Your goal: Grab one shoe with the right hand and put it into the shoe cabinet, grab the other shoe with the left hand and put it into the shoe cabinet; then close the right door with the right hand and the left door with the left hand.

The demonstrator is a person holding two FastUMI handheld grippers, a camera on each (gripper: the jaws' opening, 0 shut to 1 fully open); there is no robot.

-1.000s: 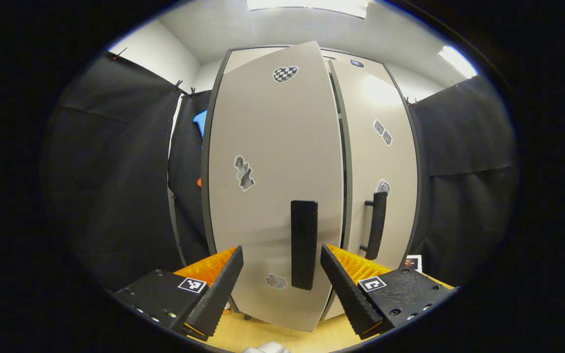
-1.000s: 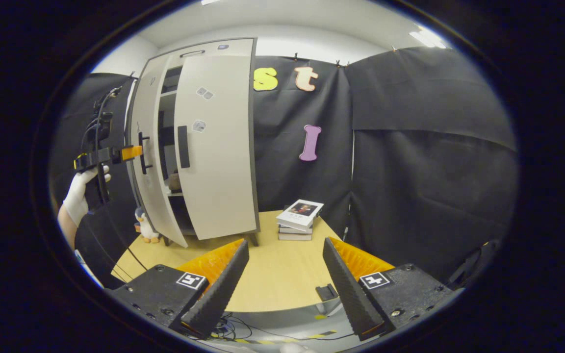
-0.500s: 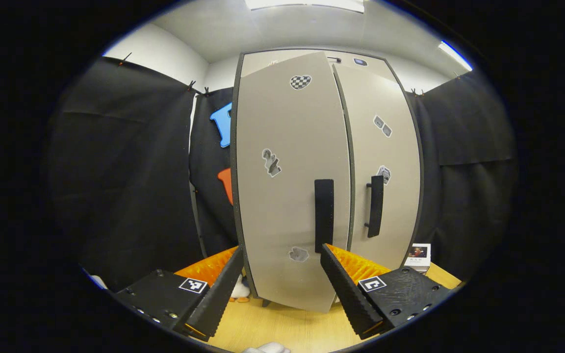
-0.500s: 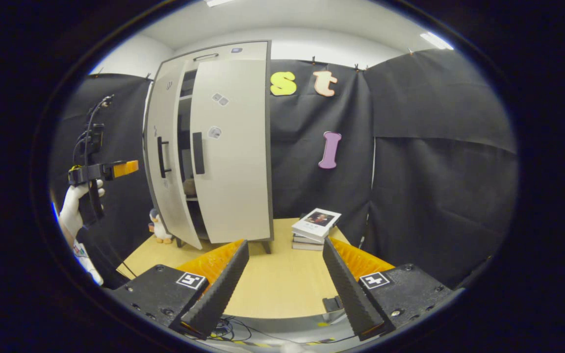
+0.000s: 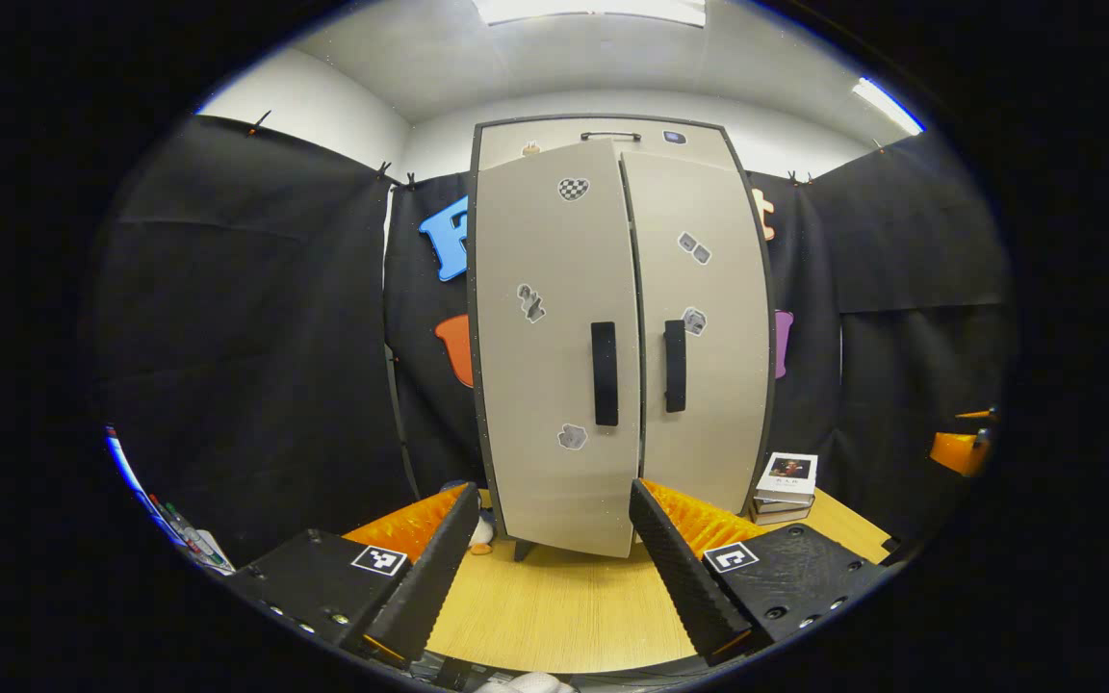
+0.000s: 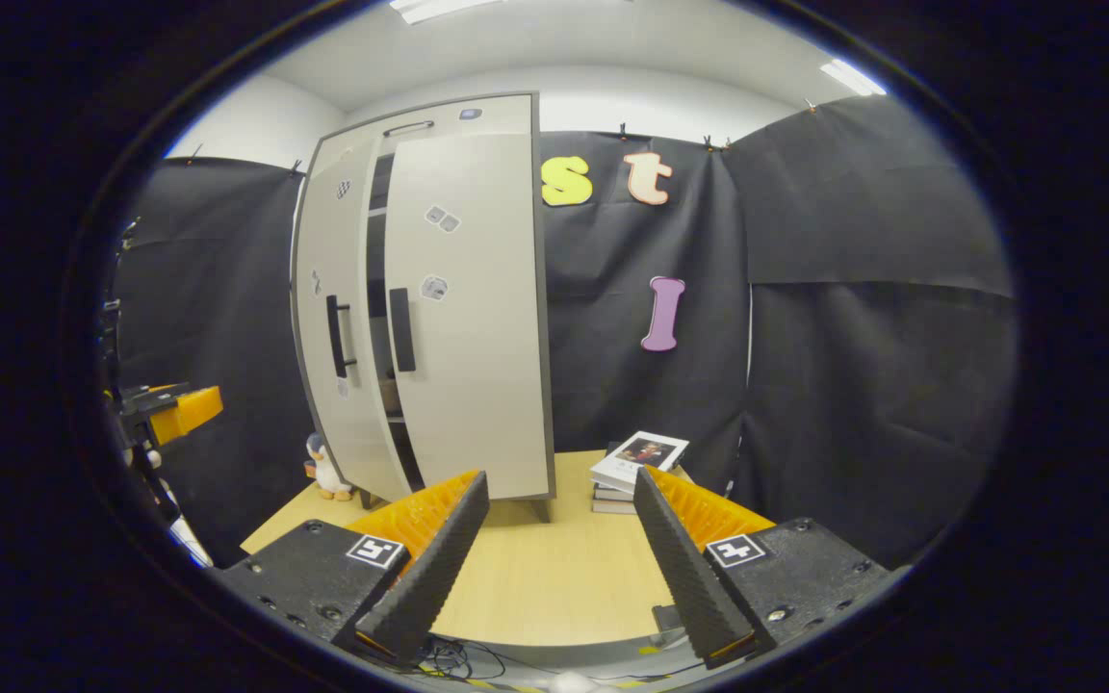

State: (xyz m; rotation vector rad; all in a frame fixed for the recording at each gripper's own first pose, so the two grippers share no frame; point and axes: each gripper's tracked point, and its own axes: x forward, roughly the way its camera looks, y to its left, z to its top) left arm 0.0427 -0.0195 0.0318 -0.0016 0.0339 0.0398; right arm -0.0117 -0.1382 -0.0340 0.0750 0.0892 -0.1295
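The grey shoe cabinet [image 5: 612, 154] stands upright at the back of the table. Its right door [image 5: 709, 404] lies flat against the frame. Its left door [image 5: 545, 404] sits a little proud of it. In the right gripper view a dark gap shows between the left door [image 6: 323, 385] and the right door [image 6: 477, 385]; the doors hide whatever is on the shelves. My left gripper [image 5: 552, 491] is open and holds nothing, well back from the black handles [image 5: 605, 373]. My right gripper [image 6: 560, 476] is open too, over the table's near side. The left gripper [image 6: 179, 409] also appears at that view's far left.
A wooden table [image 6: 554, 568] carries the cabinet. A short stack of books [image 6: 636, 460] lies right of the cabinet, and a small penguin toy [image 6: 326, 470] stands at its left foot. Black cloth walls close in both sides. Cables hang at the table's near edge.
The left door has swung from ajar to almost shut. Both grippers have drawn back from the cabinet, and the left one has dropped lower and away from the handle.
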